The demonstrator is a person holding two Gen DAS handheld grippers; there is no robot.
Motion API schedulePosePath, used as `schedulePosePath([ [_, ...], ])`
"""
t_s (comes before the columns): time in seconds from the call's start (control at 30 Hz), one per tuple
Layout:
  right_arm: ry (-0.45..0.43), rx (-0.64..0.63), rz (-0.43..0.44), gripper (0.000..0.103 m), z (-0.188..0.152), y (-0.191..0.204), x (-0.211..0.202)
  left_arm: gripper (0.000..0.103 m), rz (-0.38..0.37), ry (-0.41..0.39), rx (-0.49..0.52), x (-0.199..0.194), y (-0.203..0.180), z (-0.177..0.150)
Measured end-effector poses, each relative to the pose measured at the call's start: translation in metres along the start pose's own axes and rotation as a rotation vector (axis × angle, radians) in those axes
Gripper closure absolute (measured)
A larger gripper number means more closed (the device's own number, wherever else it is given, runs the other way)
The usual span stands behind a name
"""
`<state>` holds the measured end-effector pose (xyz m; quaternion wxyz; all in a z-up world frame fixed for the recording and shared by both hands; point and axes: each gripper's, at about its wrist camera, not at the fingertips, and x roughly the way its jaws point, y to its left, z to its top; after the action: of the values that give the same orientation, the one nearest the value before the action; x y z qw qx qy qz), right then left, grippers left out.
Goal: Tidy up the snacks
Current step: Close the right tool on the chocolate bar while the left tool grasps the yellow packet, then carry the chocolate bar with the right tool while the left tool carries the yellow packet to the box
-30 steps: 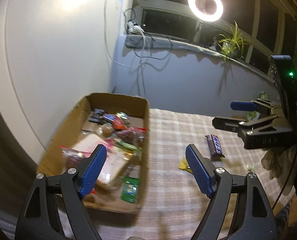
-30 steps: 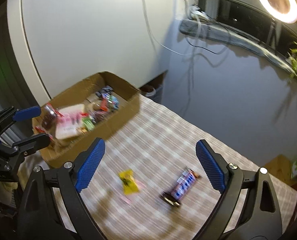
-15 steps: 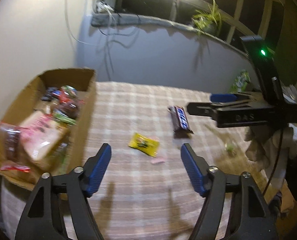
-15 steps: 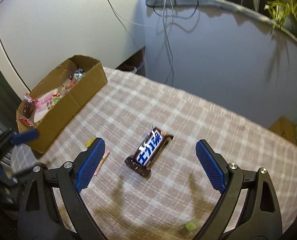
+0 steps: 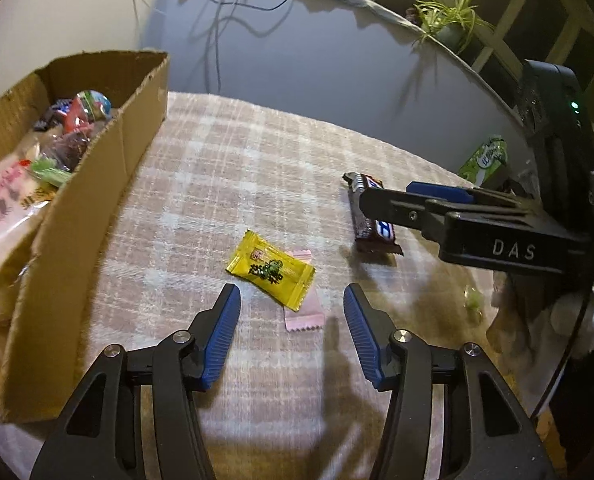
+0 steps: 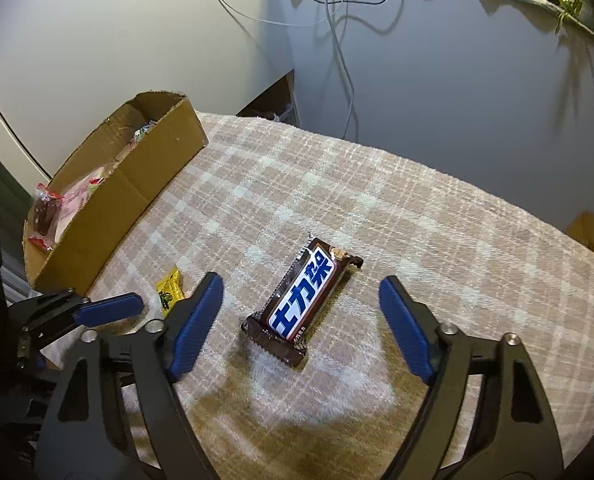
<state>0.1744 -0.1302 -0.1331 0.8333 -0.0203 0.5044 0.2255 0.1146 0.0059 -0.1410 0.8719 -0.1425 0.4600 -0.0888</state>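
Checked cloth [image 6: 437,240] open right of chocolate bar [image 6: 303,300]; cardboard box [image 5: 97,200] walls left edge.

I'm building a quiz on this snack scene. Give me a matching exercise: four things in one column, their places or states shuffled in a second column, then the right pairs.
Things:
1. yellow candy packet
2. chocolate bar
3. cardboard box
4. pink wrapper

Places or states:
A. at the cloth's left edge, holding many snacks
B. flat on the cloth, ahead of the open right gripper
C. partly under the yellow packet
D. on the cloth, just ahead of the open left gripper

Pairs: 1-D, 2-B, 3-A, 4-C
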Motion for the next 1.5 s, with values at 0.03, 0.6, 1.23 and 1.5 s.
schedulePosePath([
  [0.03,0.003,0.001,0.004,0.026,0.0,0.0,0.002,0.05,-0.004,0.007,-0.004,0.002,0.001,0.001],
  [0.6,0.048,-0.017,0.002,0.055,-0.001,-0.004,0.024,0.071,0.086,-0.024,0.079,0.014,-0.005,0.01],
  [1.23,0.036,-0.038,-0.002,0.073,-0.007,0.004,0.013,0.081,0.115,-0.054,0.137,0.007,-0.013,0.0],
  [1.5,-0.016,-0.044,0.002,0.073,-0.009,0.007,-0.012,0.081,0.097,-0.109,0.14,-0.019,-0.017,0.0],
])
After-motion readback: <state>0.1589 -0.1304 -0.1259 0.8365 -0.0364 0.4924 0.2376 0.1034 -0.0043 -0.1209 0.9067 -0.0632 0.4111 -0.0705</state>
